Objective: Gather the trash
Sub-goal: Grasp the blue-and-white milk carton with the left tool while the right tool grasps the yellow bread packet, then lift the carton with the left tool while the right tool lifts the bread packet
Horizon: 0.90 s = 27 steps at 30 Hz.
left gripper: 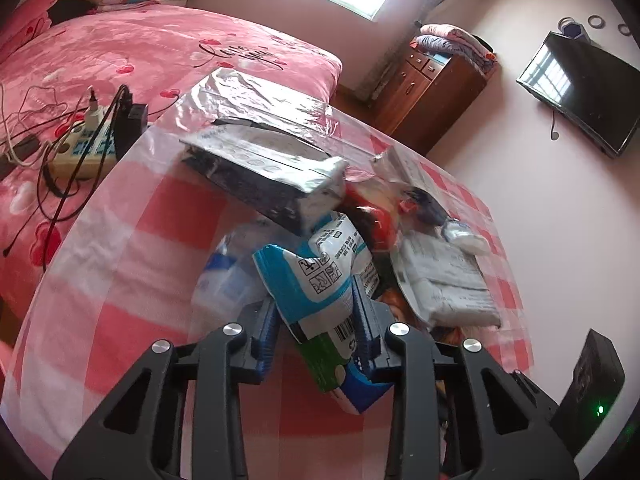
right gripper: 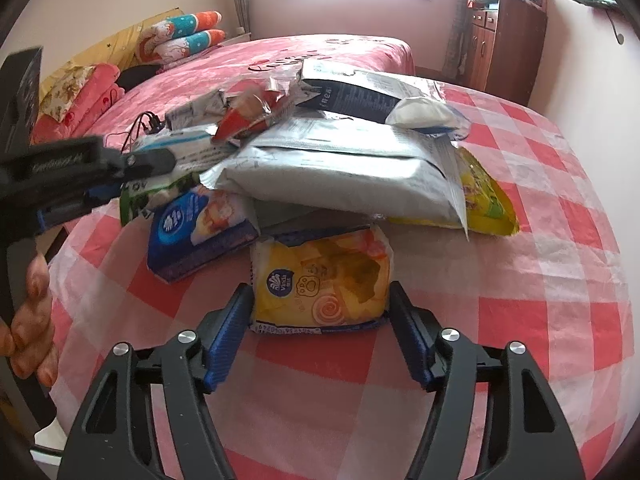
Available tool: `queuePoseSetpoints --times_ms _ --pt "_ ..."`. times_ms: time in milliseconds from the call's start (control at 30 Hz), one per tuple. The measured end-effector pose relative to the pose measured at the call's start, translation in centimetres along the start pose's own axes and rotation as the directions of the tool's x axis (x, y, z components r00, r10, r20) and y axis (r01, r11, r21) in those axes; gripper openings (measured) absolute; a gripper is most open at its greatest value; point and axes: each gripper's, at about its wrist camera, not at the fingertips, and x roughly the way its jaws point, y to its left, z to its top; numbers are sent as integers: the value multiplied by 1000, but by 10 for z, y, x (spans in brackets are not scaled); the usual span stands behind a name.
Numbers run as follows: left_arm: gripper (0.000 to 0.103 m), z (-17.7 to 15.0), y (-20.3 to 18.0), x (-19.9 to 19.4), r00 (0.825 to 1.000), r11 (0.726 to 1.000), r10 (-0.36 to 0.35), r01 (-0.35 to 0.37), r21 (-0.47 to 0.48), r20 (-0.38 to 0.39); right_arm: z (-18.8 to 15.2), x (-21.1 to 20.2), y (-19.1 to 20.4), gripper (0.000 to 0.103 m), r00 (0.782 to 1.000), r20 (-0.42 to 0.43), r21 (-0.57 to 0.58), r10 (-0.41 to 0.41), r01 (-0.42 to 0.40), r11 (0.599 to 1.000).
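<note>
A heap of empty wrappers lies on a round table with a red-and-white checked cloth [right gripper: 520, 312]. My left gripper [left gripper: 316, 312] is shut on a blue, white and green wipes packet [left gripper: 320, 280] at the left side of the heap; it also shows in the right wrist view [right gripper: 132, 168]. My right gripper [right gripper: 322, 300] is open, its fingers on either side of a yellow tissue packet [right gripper: 324, 280] at the heap's front. Behind lie a blue tissue packet [right gripper: 196, 236], a large grey mailer bag [right gripper: 340, 172], a yellow snack bag [right gripper: 484, 200] and a red wrapper [right gripper: 248, 116].
A bed with a pink cover [left gripper: 120, 52] stands behind the table, with a power strip and cables [left gripper: 84, 140] on it. A wooden cabinet [right gripper: 504, 40] stands at the back right and a television [left gripper: 580, 92] hangs on the wall. A black box [left gripper: 592, 384] sits at the table's edge.
</note>
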Motion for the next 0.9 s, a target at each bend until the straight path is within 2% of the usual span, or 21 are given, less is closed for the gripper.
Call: queuePoseSetpoints --times_ms 233,633,767,900 --pt "30 -21 -1 -30 999 999 -37 37 -3 13 -14 -19 -12 63 997 37 41 66 -67 997" --pt "29 -64 10 -65 997 997 -70 70 -29 -7 -37 -41 -15 54 997 62 32 44 -46 998" --pt "29 -70 17 -73 997 997 -71 71 -35 -6 -43 -49 -15 48 997 77 31 32 -35 999" --pt "29 -77 22 -81 997 997 -69 68 -18 -17 -46 -54 -17 47 997 67 34 27 -29 999"
